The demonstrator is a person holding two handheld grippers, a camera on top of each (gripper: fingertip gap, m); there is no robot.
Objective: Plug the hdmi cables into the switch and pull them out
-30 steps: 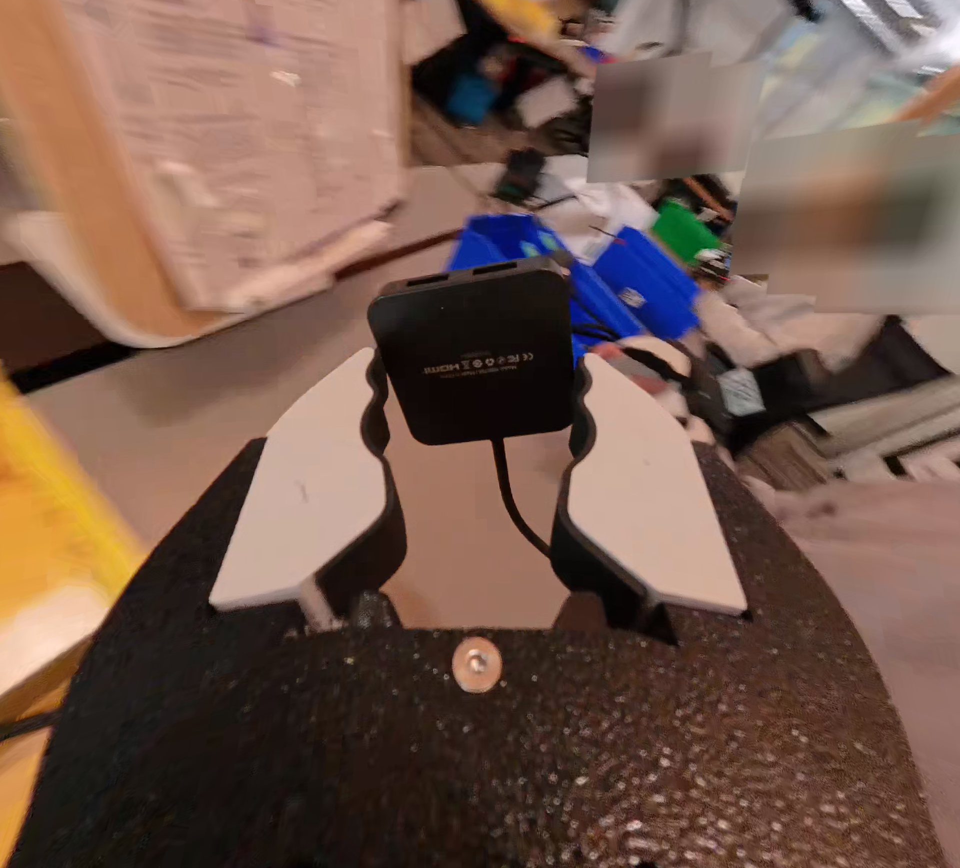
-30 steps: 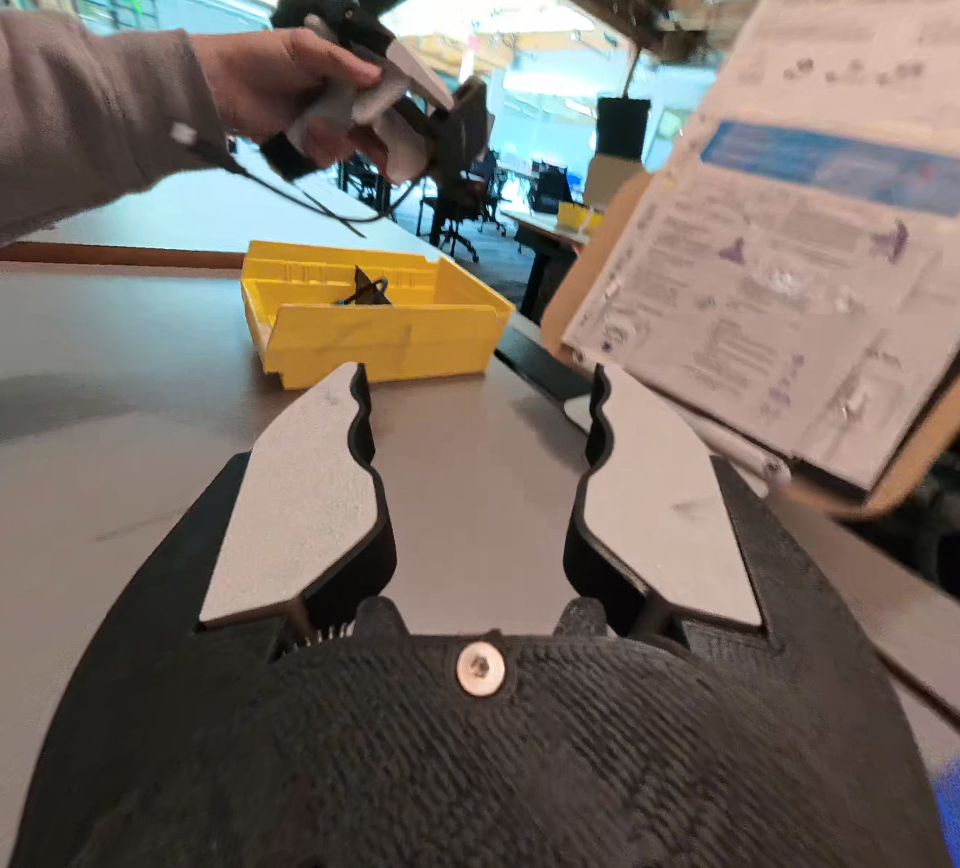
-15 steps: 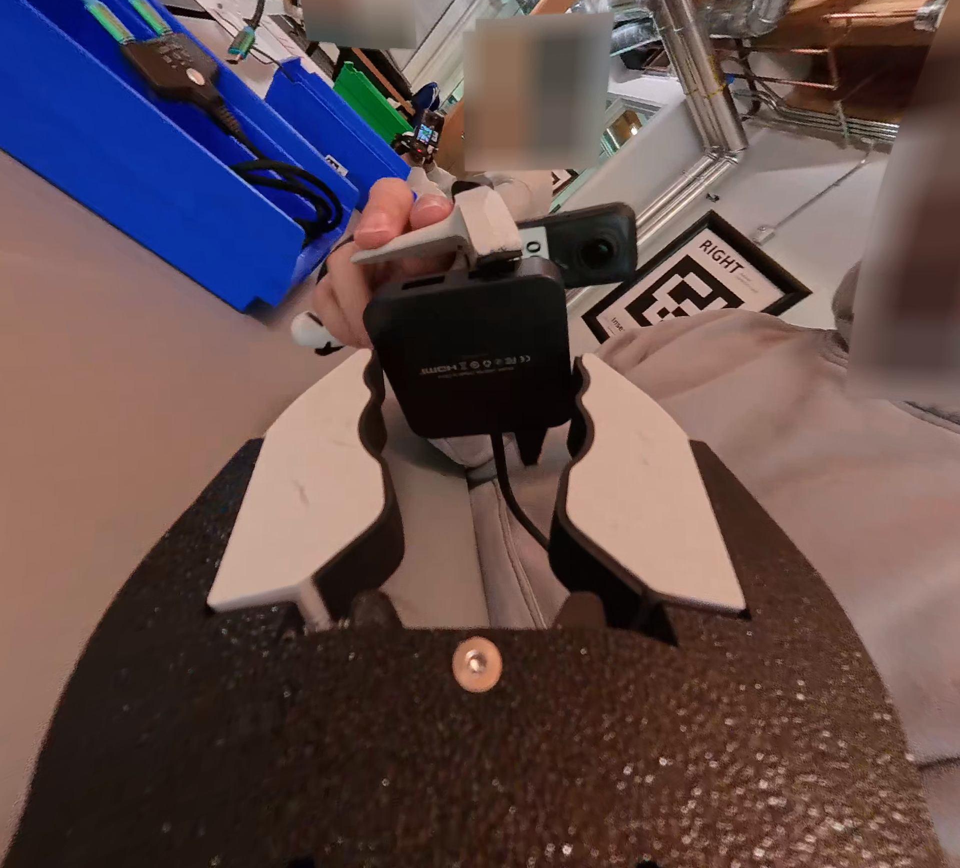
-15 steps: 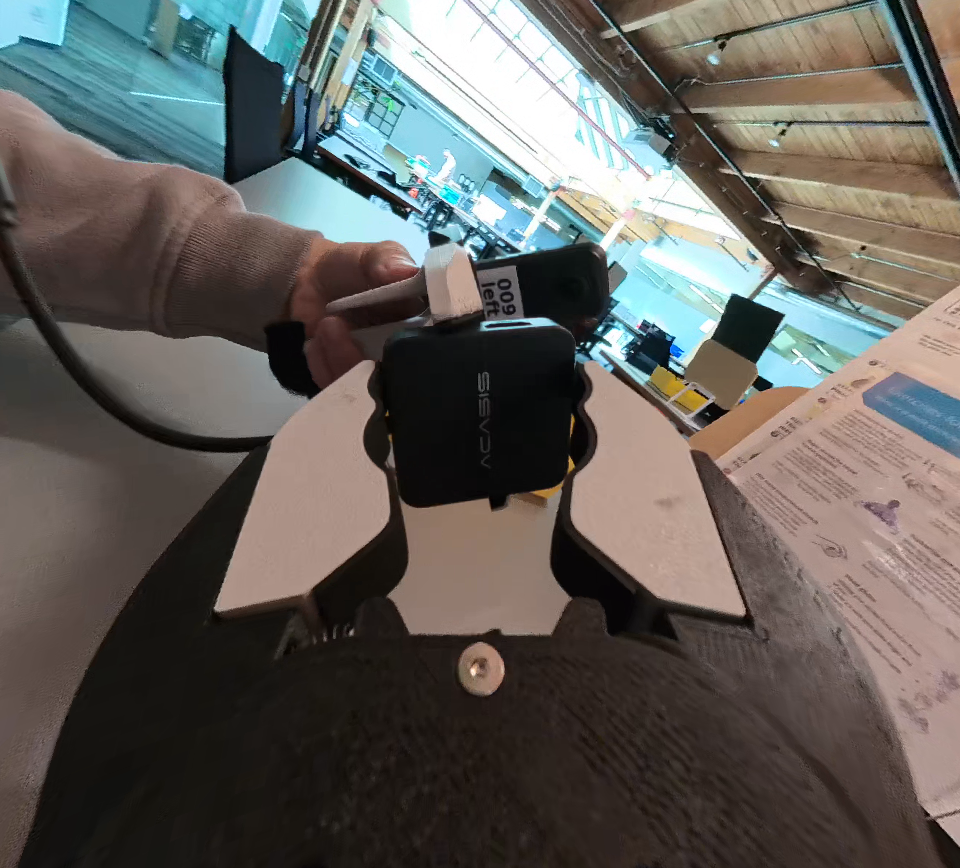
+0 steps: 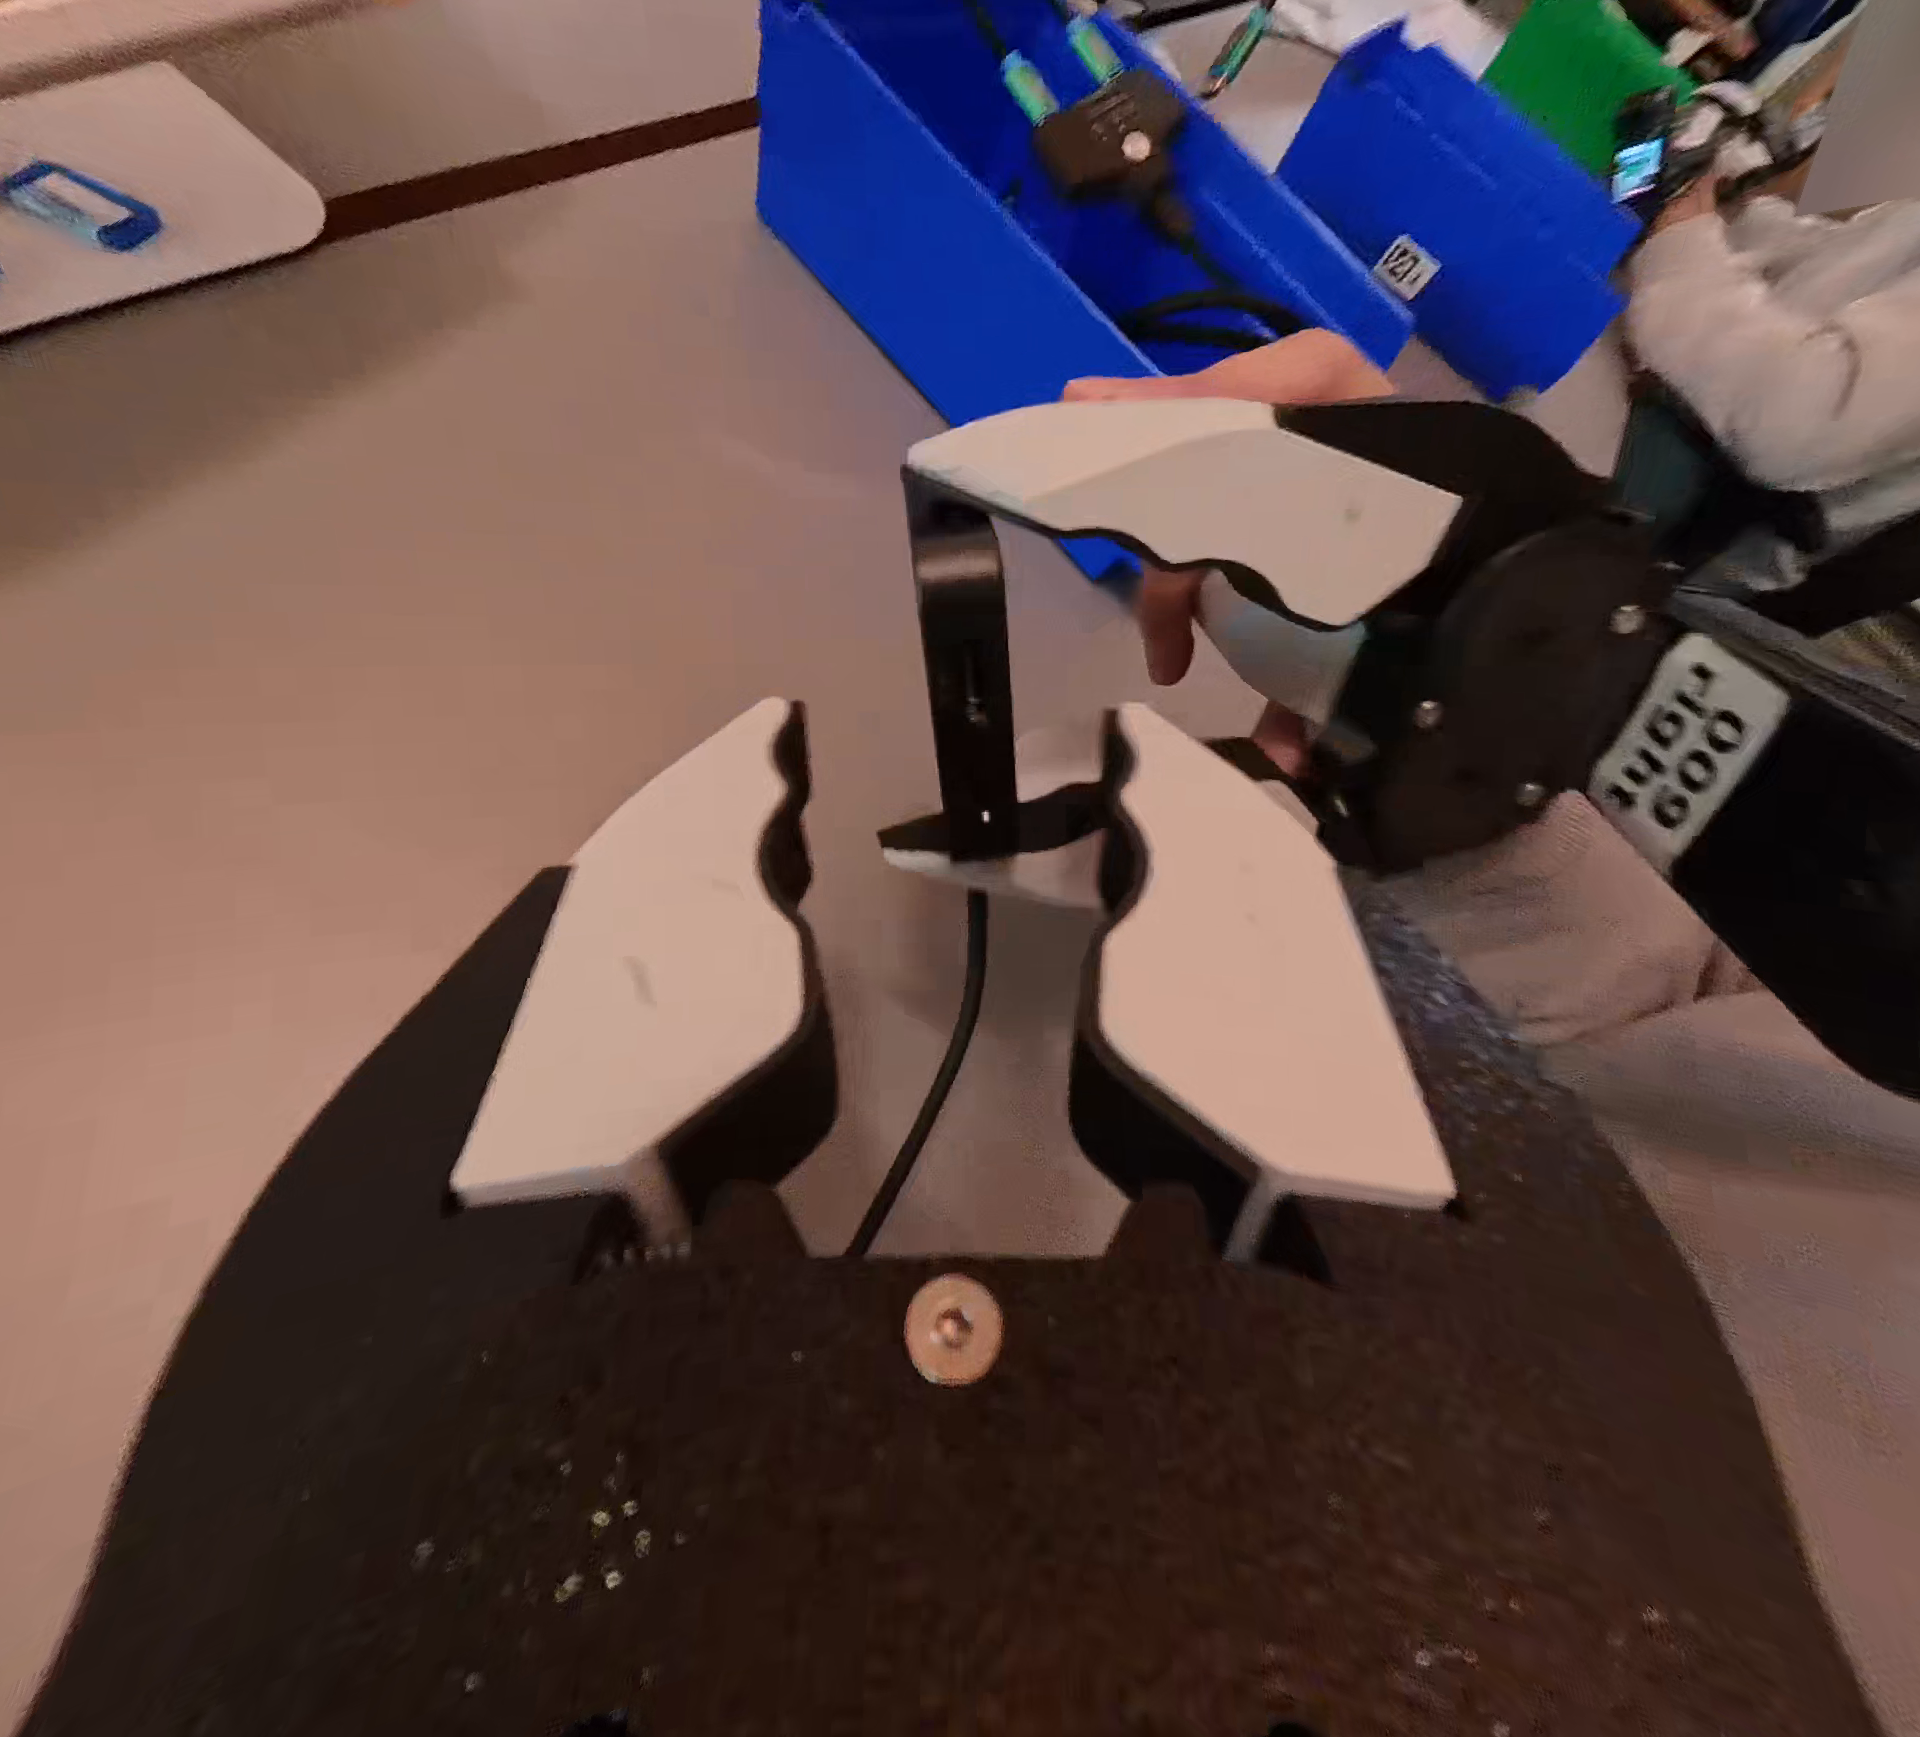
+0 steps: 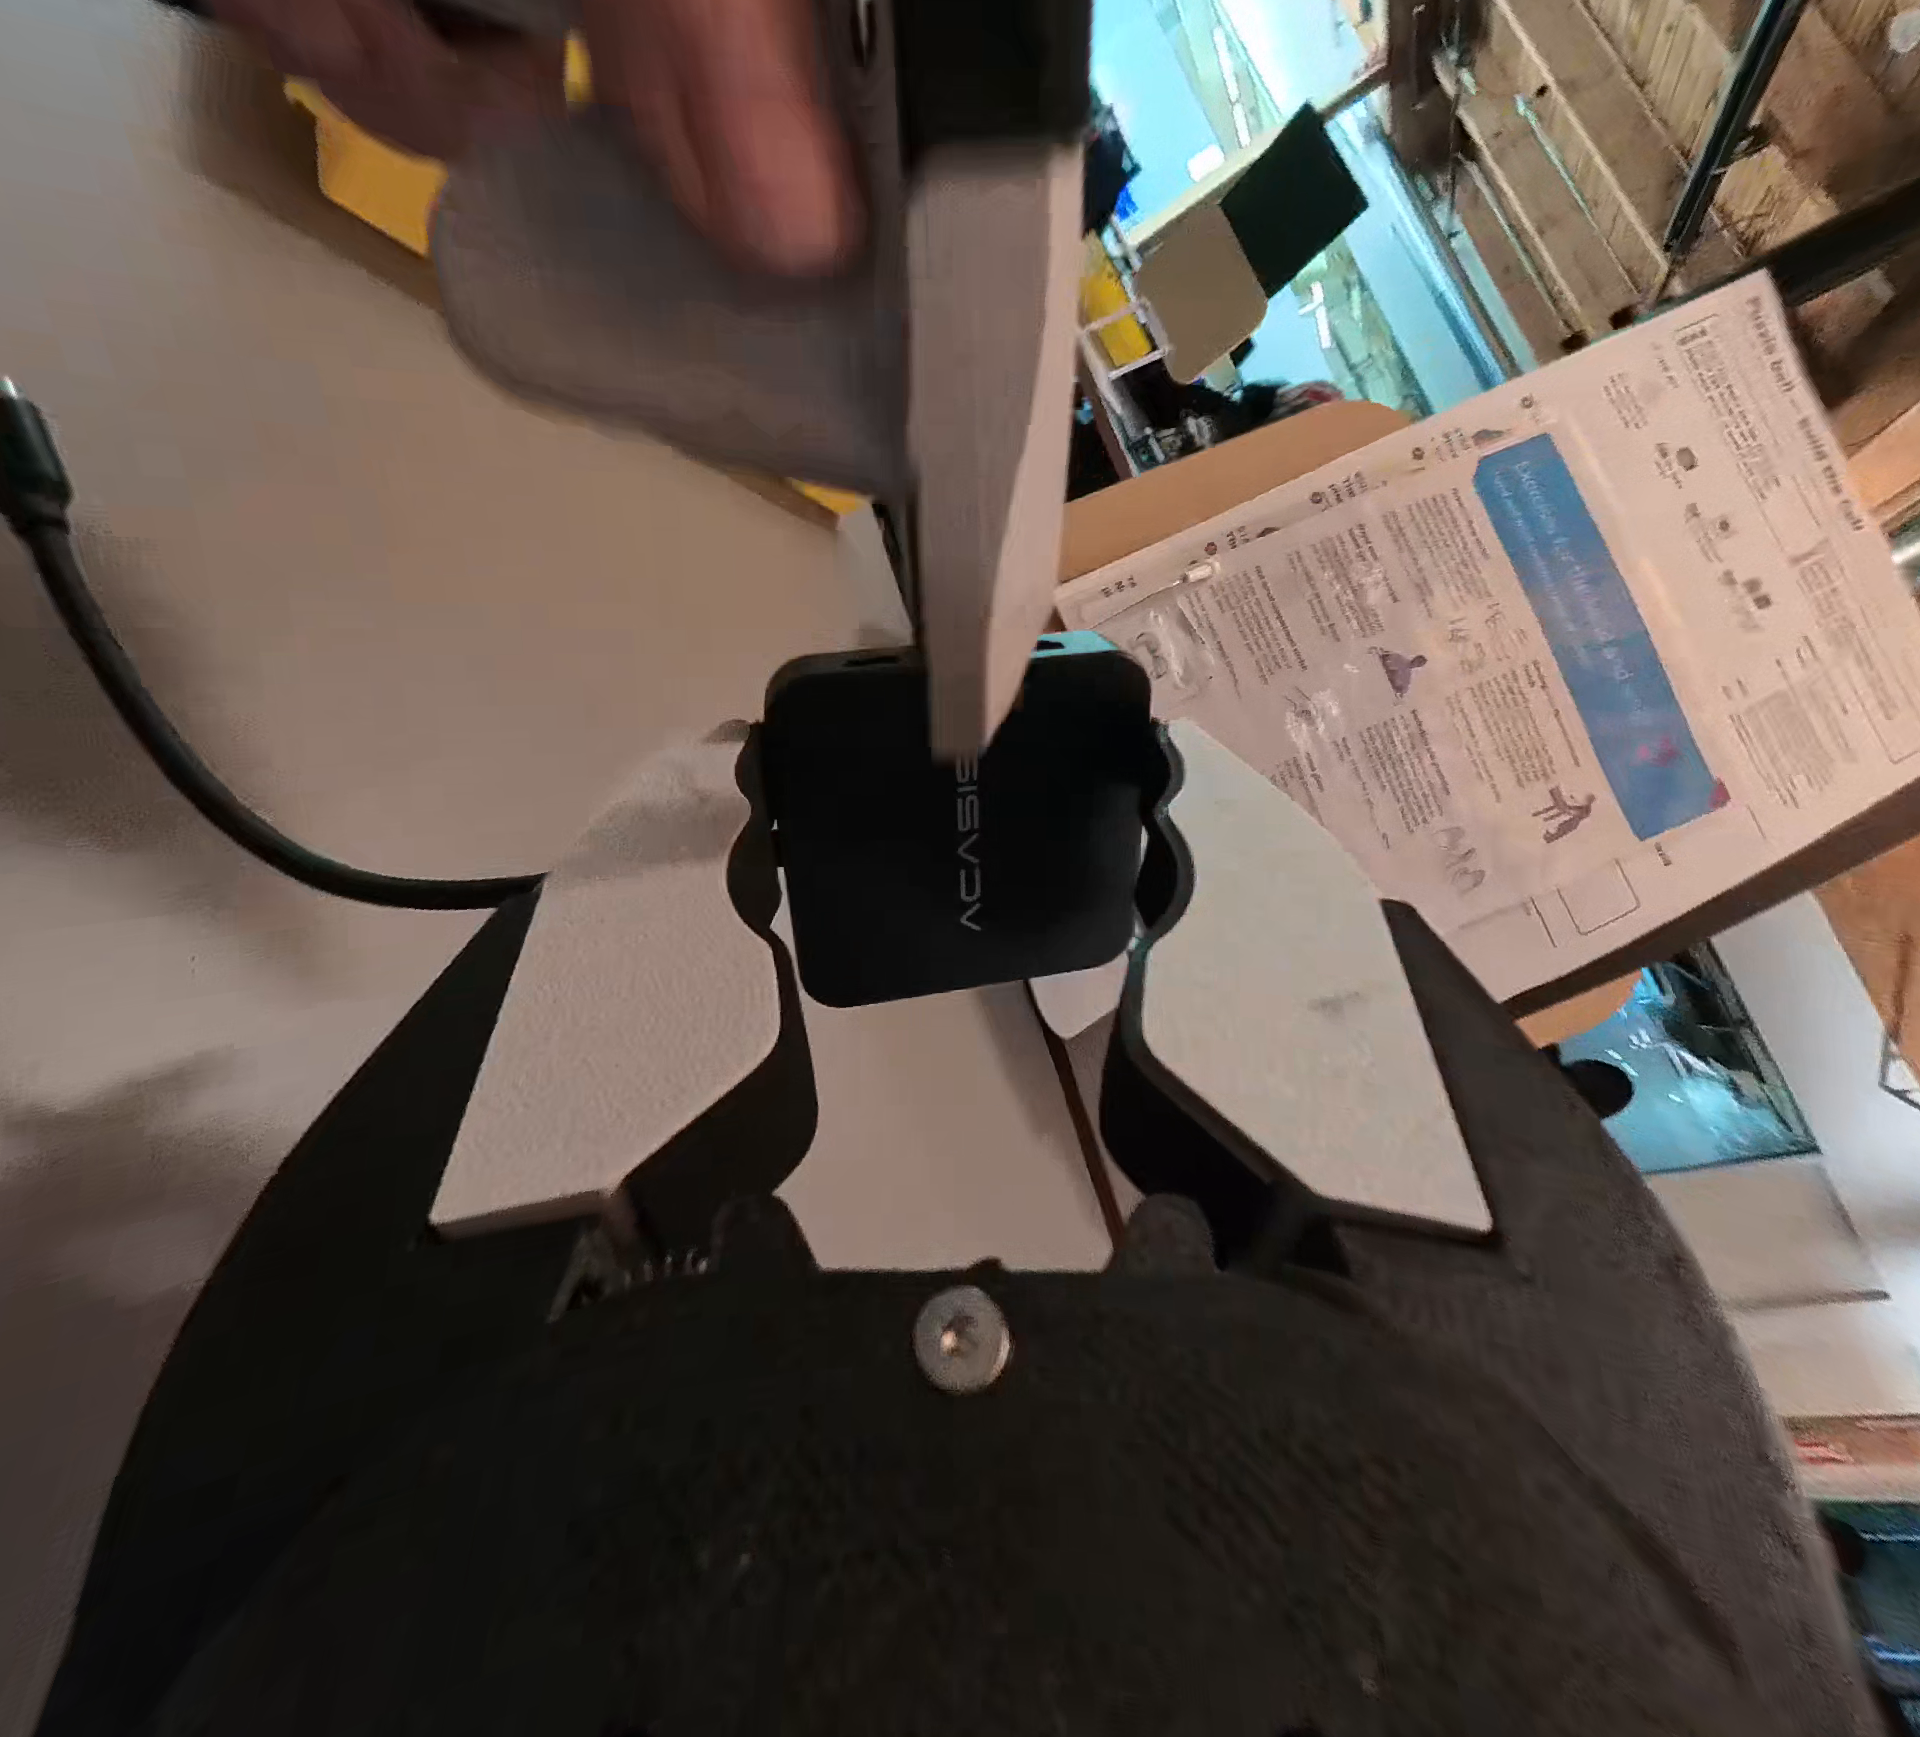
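The black HDMI switch (image 6: 956, 856) is a flat square box. My right gripper (image 6: 961, 783) is shut on its two side edges and holds it above the table. In the left wrist view the switch (image 5: 966, 679) stands edge-on, clamped between the right gripper's (image 5: 951, 659) white fingers (image 5: 1195, 492). My left gripper (image 5: 956, 716) is open and empty, its tips on either side of the switch's flat faces. One left finger (image 6: 987, 461) lies across the switch's top face. The switch's black cable (image 5: 935, 1064) hangs down through the left gripper's gap and trails left in the right wrist view (image 6: 156, 752).
A blue bin (image 5: 883, 212) behind holds another switch (image 5: 1107, 129) with teal-ended cables plugged in. A second blue bin (image 5: 1455, 181) stands to its right. A yellow bin (image 6: 364, 170) and a clipboard with a printed sheet (image 6: 1507, 648) stand beyond the right gripper.
The switch has passed from my left gripper to my right one. The right gripper closed on it; the left let go and turned so the switch faces it edge-on.
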